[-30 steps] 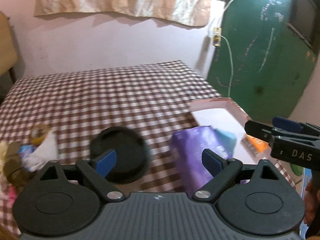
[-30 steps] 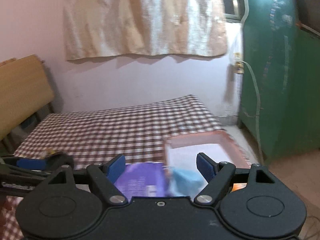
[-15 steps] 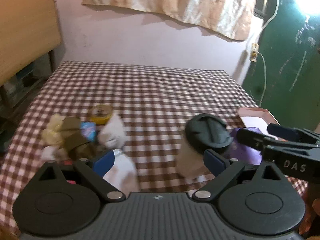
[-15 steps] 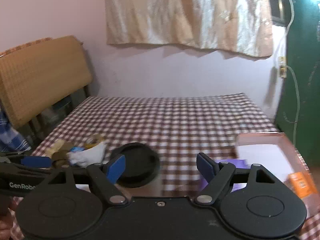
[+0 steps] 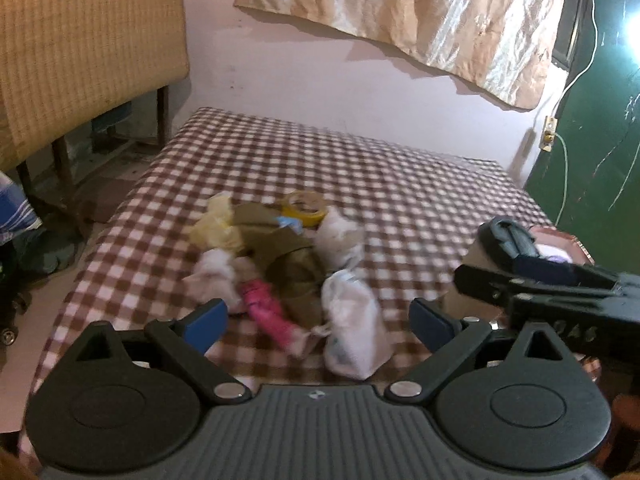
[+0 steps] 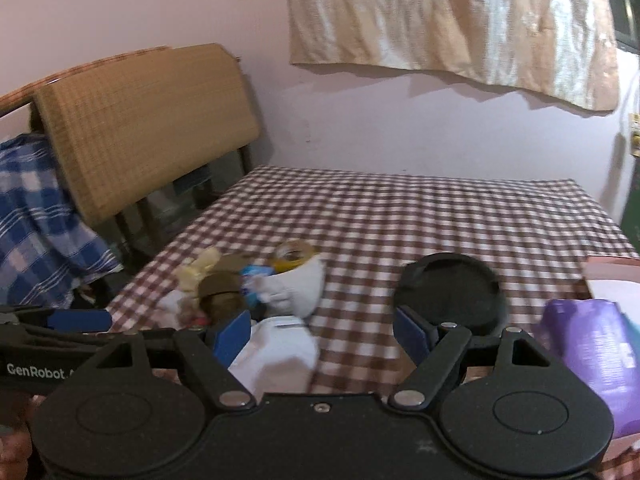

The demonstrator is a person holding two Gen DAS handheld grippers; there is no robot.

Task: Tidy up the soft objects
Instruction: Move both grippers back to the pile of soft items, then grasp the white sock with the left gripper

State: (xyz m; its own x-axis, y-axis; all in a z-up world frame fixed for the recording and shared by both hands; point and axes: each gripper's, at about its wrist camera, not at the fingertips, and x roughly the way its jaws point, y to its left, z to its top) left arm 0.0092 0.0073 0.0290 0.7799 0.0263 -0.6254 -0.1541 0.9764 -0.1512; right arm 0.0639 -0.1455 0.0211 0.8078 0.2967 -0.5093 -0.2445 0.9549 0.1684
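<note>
Barely begun: heap of white, yellow, olive and pink soft cloth items [image 5: 276, 264] unsorted on the checked tabletop [image 5: 400, 184]. Left tongs [image 5: 316, 320] opening, empty; right tongs [image 6: 322, 330] wide, empty.

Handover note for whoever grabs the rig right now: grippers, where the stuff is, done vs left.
Left gripper: jaws opening, nothing between them, aimed at the pile.
Right gripper: open, empty, beside the left one.
Pile of soft items lies on the checked cloth: white bundles, olive cloth, pink piece, yellow bag, with a tape roll at its far edge.
Black-lidded container stands right of the pile; pink tray and purple pack further right.
Done: nothing visibly sorted.
Left: the whole pile.
</note>
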